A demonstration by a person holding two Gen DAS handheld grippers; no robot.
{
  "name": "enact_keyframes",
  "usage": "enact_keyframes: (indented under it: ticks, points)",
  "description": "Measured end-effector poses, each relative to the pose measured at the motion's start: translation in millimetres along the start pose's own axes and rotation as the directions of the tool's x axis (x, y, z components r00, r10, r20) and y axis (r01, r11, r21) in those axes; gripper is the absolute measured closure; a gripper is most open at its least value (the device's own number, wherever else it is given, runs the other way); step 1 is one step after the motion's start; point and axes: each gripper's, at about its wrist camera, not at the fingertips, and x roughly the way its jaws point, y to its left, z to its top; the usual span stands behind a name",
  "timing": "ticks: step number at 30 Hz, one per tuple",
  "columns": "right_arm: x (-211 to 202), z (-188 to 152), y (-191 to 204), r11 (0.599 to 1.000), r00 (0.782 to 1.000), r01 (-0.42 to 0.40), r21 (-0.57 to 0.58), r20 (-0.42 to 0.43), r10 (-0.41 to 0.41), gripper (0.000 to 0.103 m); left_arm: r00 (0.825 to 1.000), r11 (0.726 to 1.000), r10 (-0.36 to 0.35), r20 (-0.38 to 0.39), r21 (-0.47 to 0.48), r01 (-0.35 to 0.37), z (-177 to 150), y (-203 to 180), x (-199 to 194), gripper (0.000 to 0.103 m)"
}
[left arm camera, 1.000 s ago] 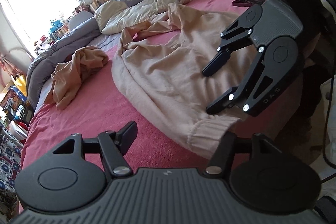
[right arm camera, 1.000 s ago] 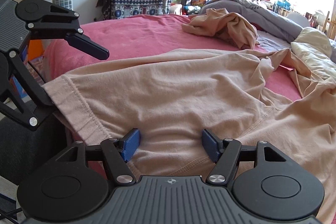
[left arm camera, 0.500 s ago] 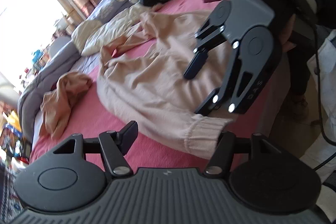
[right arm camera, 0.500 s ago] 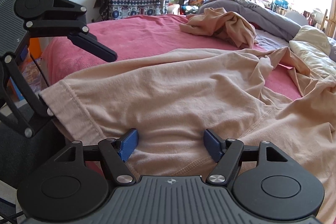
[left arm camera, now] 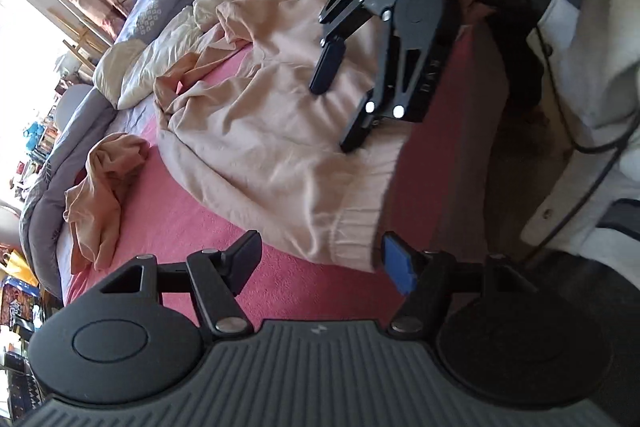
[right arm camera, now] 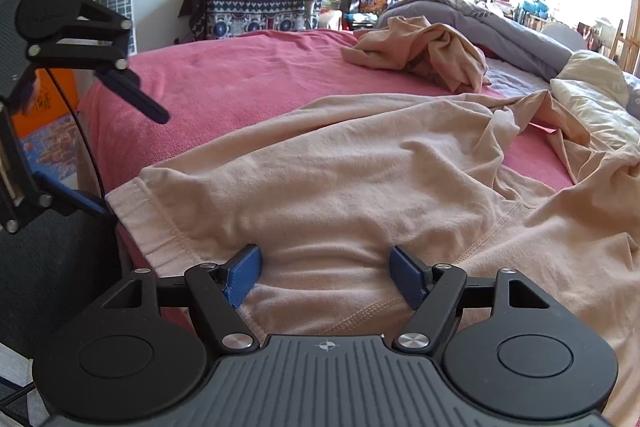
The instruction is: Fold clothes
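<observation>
The left gripper [left arm camera: 320, 259], jaws opening, brackets the ribbed hem corner of the beige sweatshirt [left arm camera: 260, 131] without pinching it, evidently lining up a grasp. The garment lies spread across the pink bedspread [right arm camera: 224, 75]. The right gripper [right arm camera: 326, 271] stands apart over the same hem edge, gripping nothing.

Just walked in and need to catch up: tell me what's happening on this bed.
A person is working on folding clothes with a handheld gripper in each hand. A beige sweatshirt lies spread and rumpled on the pink bed cover. The right gripper is at its near hem, fabric between the pads but not pinched. The left gripper is at the ribbed corner, jaws opening, nothing gripped. A second beige garment lies crumpled farther back.
</observation>
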Motion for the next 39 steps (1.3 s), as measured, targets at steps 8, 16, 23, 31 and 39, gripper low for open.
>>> enact_keyframes:
  ticks: [8,16,23,31,39]
  points:
    - [-16.1,-4.9,8.8,0.999,0.999,0.011,-0.035,-0.039,-0.012,0.031,0.985,0.963,0.123,0.119,-0.256,-0.089,4.4,27.1,-17.8,0.025]
    - [-76.6,-11.3,-15.3,0.998,0.998,0.053,-0.016,-0.031,-0.053,0.031,0.959,0.832,0.253,0.126,-0.535,-0.148,40.2,65.5,35.5,0.020]
    - [-81.4,-34.2,-75.6,0.962,0.973,0.214,0.172,-0.125,-0.194,0.032,0.970,0.813,0.234,-0.065,-0.534,-0.231,36.9,43.1,90.2,0.019]
    - [-99.4,-44.9,-82.9,0.962,0.965,0.247,0.113,-0.121,-0.233,0.031,0.950,0.713,0.305,-0.069,-0.645,-0.276,28.8,66.6,53.4,0.015]
    - [-74.2,16.9,-175.5,0.870,0.914,0.385,0.308,0.004,-0.405,0.027,0.961,0.754,0.273,0.042,-0.630,-0.186,79.1,61.2,100.6,0.011]
